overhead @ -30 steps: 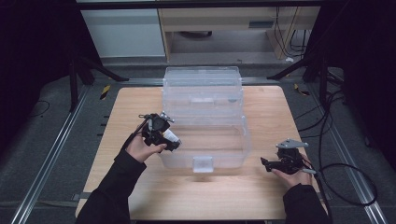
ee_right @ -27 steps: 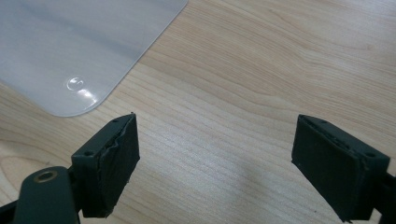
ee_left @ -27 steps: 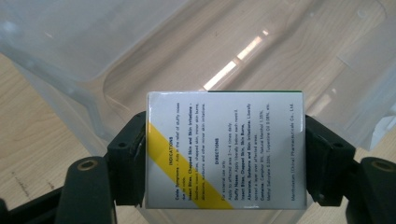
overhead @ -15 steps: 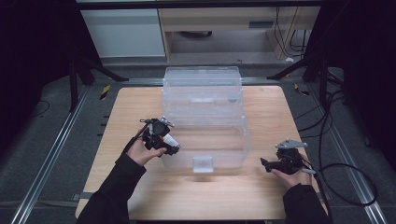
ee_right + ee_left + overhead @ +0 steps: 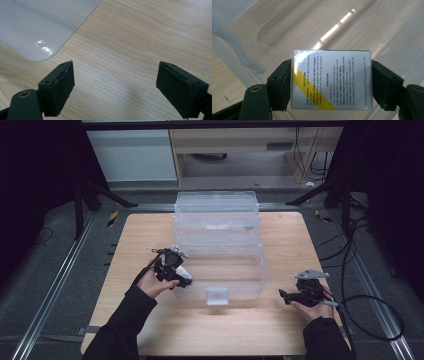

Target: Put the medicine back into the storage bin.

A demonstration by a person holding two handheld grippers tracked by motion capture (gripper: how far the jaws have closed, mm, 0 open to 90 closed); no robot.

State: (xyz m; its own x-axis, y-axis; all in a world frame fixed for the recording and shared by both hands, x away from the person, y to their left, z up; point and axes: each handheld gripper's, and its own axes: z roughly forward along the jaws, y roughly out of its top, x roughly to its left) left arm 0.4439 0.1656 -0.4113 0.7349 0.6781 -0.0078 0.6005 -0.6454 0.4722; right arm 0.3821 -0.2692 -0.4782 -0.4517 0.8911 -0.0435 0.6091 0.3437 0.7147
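Gripping box (image 5: 331, 80), left gripper (image 5: 176, 273) over bin (image 5: 260, 275)

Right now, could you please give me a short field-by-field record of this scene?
surface: wooden table
container: clear plastic bin, its lid standing open at the back
left gripper: fingers shut on a small printed box, over the bin's left end
right gripper: open, nothing between its fingers, over bare wood right of the bin

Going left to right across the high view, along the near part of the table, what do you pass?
Left gripper shut on a small box → clear plastic bin → bare stretch of table → right gripper, jaws open.
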